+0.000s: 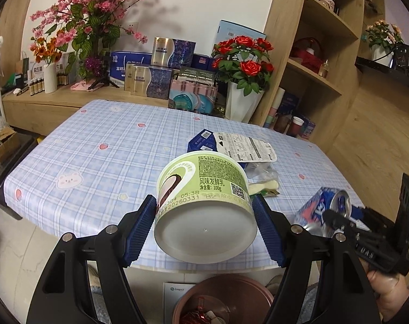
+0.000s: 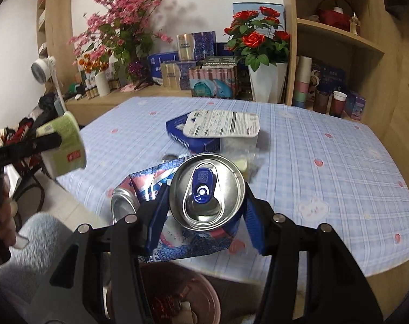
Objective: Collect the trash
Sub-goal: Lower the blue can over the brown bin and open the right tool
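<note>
My left gripper (image 1: 204,216) is shut on a green yogurt cup (image 1: 204,202), held bottom toward the camera above the table's near edge. My right gripper (image 2: 204,210) is shut on a crushed blue drink can (image 2: 207,191), top facing the camera; it also shows in the left wrist view (image 1: 323,208). A brown trash bin (image 1: 223,299) with some trash inside stands on the floor below both grippers, also in the right wrist view (image 2: 183,297). On the table lie a blue box (image 2: 193,137), a white printed wrapper (image 2: 223,124) and clear plastic (image 2: 239,145).
The table (image 2: 326,148) has a blue checked cloth. Behind it a wooden sideboard holds boxes, a rose pot (image 1: 245,102) and pink blossoms (image 1: 102,13). Shelves (image 2: 339,35) stand at the right. A second can (image 2: 123,202) sits left of the right gripper.
</note>
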Motion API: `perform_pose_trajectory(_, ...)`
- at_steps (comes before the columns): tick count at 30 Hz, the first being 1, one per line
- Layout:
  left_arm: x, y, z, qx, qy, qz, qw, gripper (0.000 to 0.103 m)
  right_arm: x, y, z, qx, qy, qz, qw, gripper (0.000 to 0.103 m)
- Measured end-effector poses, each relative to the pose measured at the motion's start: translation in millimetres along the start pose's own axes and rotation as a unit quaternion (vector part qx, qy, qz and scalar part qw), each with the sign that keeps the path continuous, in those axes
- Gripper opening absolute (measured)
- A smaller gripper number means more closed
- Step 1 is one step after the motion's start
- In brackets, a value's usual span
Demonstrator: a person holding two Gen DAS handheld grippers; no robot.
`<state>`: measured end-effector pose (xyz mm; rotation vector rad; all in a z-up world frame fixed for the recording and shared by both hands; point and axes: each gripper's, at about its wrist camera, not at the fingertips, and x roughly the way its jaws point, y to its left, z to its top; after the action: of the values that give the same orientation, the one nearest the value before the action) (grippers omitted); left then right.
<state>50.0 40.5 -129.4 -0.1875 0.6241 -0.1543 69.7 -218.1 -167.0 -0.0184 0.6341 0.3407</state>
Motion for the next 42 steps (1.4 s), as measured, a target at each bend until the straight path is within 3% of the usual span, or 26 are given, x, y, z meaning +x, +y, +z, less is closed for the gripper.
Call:
perform_pose_trajectory(8,-12.1,-7.7,-12.2,0.0,0.004,-0.008,1.0,0.071,-15.0,15.5,-29.2,-0.012,0.023,0.007,1.0,0.053)
perform_pose_trajectory(19,-40.1,-11.5,-18.2,0.01,-0.01,0.003,0.9999,0.071,-20.6,28.8,-41.5,-0.015,0.031,0.031,0.999,0.053)
perform_pose_trajectory(38,-35.3,-6.8,-24.3,0.007,0.004,0.006,1.0,0.071,-2.7,52.7,-56.7,-0.032,0.074,0.062,0.995,0.054)
perform_pose_trajectory(39,-34.9,-6.8,-24.5,0.007,0.004,0.006,0.9999,0.071,-2.4,53.5,-56.8,-0.033,0.074,0.063,0.995,0.055)
perform_pose_trajectory(42,-34.4,-7.2,-24.7,0.007,0.005,0.006,0.9999,0.071,-5.3,54.9,-56.1,-0.035,0.065,0.064,0.995,0.069)
